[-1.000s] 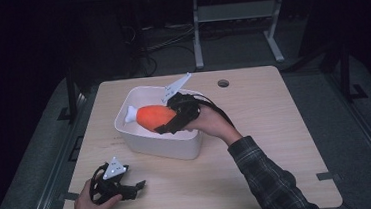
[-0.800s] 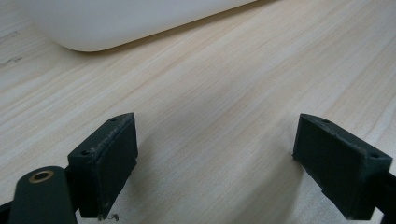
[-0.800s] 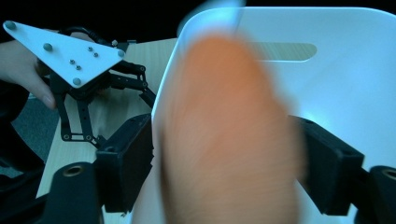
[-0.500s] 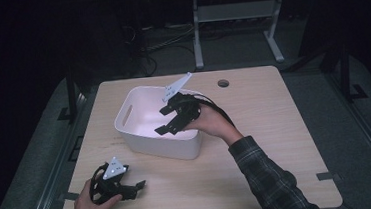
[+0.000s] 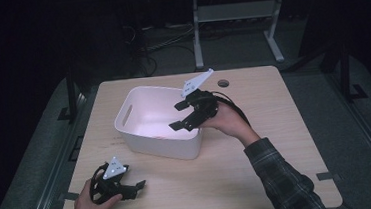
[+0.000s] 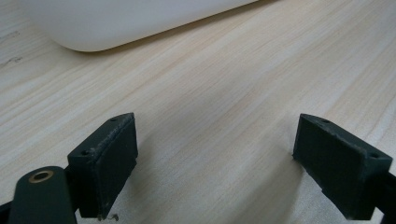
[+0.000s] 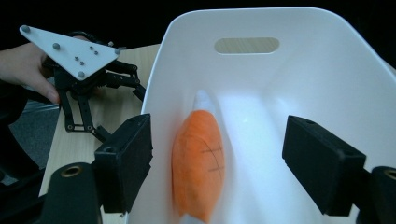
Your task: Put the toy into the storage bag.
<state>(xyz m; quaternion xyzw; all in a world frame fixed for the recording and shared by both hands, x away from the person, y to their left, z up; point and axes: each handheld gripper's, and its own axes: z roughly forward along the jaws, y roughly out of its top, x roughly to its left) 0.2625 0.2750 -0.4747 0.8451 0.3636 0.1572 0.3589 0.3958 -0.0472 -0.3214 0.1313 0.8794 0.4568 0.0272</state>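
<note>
Bin: a white bin stood on the wooden table, left of middle, with a slot handle in its far wall as seen from the right gripper view.
Toy: an orange plush toy with a white tip lay on the bin's floor, lengthwise, free of both pads.
Right gripper: the right gripper hung over the bin's right rim, jaws wide apart and holding nothing; the toy lay below and between them.
Left gripper: the left gripper rested low at the table's near left corner, jaws spread wide over bare wood, nothing between them.
Around: a small dark round fitting sat in the table's far edge; a metal frame stood on the floor behind; the bin's wall was near the left gripper but apart from it.
In the way: the bin's near wall hid the toy from the high view.
Change: a second before, the toy was between the right jaws above the bin; they had since opened a little wider and the hand had drawn back toward the rim. The left gripper had kept its place.
</note>
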